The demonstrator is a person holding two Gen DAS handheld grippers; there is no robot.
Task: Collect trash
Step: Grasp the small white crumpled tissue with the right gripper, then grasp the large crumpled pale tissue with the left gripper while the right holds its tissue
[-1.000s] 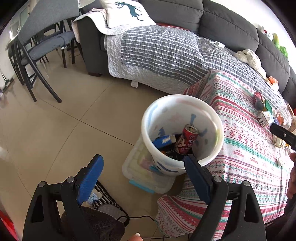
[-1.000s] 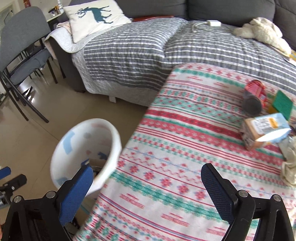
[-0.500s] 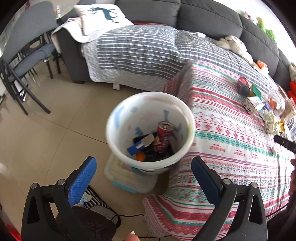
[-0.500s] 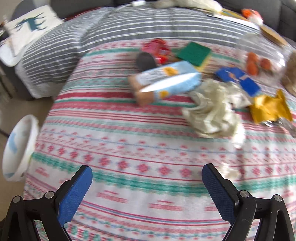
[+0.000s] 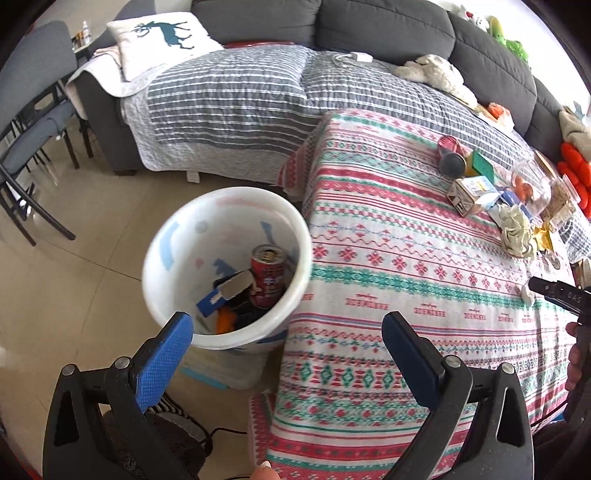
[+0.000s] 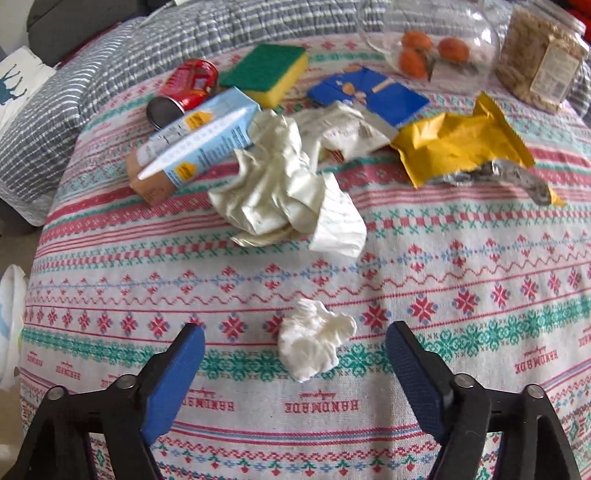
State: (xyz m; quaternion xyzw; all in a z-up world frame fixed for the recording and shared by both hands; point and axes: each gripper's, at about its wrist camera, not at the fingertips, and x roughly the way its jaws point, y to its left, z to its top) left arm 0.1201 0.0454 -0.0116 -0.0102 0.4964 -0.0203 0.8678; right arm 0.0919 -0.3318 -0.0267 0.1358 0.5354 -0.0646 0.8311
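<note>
A small crumpled white tissue (image 6: pixel 312 341) lies on the patterned tablecloth (image 6: pixel 461 266) between the fingers of my right gripper (image 6: pixel 295 341). Its jaws are closing, and the blue pads stand apart from the tissue on both sides. Further back lie a larger crumpled paper (image 6: pixel 284 192), a blue milk carton (image 6: pixel 195 142), a red can (image 6: pixel 184 90) and a yellow wrapper (image 6: pixel 461 144). My left gripper (image 5: pixel 288 334) is open and empty, above the table's edge beside the white bin (image 5: pixel 207 236), which holds a red can (image 5: pixel 267 269) and other trash.
A green-yellow sponge (image 6: pixel 267 70), a blue packet (image 6: pixel 369 94), a glass bowl of oranges (image 6: pixel 432 48) and a jar (image 6: pixel 543 62) stand at the table's back. A grey sofa (image 5: pixel 369 33) with a striped blanket lies beyond. Chairs (image 5: pixel 29 122) stand at the left on the tiled floor.
My right gripper has swung right from the bin across the table and come down over the small tissue, its fingers now closer together. The left gripper has drifted right, its fingers spread a little wider.
</note>
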